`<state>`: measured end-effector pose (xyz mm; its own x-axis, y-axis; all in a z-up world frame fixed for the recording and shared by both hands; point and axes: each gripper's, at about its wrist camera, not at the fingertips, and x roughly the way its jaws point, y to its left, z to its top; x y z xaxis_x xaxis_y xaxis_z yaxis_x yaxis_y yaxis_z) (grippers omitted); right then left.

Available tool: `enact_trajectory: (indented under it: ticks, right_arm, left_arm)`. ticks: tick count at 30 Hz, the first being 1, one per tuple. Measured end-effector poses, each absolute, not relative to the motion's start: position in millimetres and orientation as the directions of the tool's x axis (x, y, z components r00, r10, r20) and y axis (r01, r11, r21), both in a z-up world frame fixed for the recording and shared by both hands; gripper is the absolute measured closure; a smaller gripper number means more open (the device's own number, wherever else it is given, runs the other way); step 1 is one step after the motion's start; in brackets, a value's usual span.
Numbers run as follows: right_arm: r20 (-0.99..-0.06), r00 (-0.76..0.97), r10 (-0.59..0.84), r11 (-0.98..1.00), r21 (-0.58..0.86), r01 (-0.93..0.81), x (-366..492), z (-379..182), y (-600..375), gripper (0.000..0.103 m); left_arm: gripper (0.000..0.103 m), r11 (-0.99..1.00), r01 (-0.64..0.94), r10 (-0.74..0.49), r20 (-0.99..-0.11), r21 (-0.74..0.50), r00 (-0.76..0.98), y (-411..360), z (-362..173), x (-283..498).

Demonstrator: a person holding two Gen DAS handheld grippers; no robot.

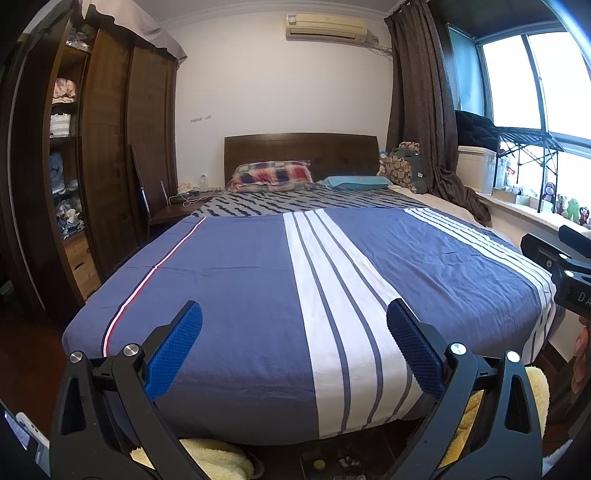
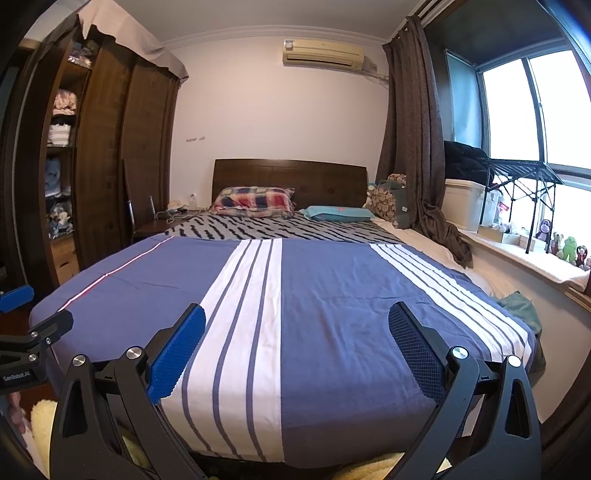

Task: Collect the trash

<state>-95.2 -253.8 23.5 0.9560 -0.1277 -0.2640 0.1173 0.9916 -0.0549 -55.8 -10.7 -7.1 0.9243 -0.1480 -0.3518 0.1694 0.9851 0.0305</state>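
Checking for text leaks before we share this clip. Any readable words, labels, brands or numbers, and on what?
"GenRobot.AI": on the black body of the left tongs, seen in the right wrist view.
"DA": cut off at the frame edge, on the body of the right tongs, seen in the left wrist view.
Air conditioner badge: too small to read.
White storage box red label beside it: blurred.

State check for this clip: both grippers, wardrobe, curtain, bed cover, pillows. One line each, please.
Left gripper: open, empty, aimed over the bed.
Right gripper: open, empty, aimed over the bed.
Wardrobe: left section open, folded clothes on the shelves.
Curtain: drawn aside, window uncovered.
Bed cover: spread flat, no trash visible on it.
Pillows: lying at the headboard.
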Motion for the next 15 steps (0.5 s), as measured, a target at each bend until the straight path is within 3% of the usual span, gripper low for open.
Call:
enact_trajectory:
  ticks: [15]
  right_arm:
    - [-0.266,0.957,-0.118,0.992,-0.064,0.105,-90.9,27.7,-248.0,0.004]
  left_arm:
    - [0.008,0.986,0.162,-0.142,-0.348,0.029,0.927,-9.6,-8.2,-56.8]
